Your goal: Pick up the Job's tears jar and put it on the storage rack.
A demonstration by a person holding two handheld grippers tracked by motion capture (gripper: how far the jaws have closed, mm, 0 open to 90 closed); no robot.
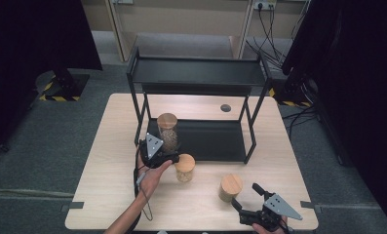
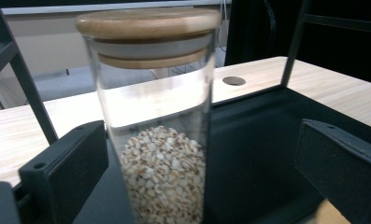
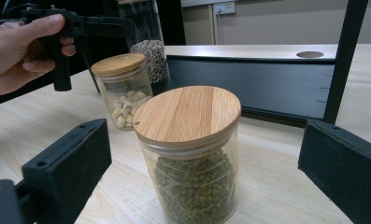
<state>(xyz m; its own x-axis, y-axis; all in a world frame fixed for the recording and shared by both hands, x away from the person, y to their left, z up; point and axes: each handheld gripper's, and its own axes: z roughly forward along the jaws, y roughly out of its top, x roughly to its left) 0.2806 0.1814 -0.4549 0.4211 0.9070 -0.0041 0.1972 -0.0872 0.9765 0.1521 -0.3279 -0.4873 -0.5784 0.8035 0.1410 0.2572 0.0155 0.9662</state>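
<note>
**Tall jar between my left jaws, green-bean jar ahead of my right**

My left gripper [image 1: 167, 148] is wide open and holds nothing. The tall jar [image 2: 155, 116] of pale grains stands upright between its jaws, on the lower tray of the black shelf [image 1: 215, 139], its long axis vertical. I cannot tell if a jaw touches the glass. My right gripper [image 1: 245, 199] is open and empty too. The green-bean jar [image 3: 190, 154] stands straight ahead of it on the table [image 1: 108, 195]. The short jar [image 1: 184, 167] stands nearer my left hand.
</note>
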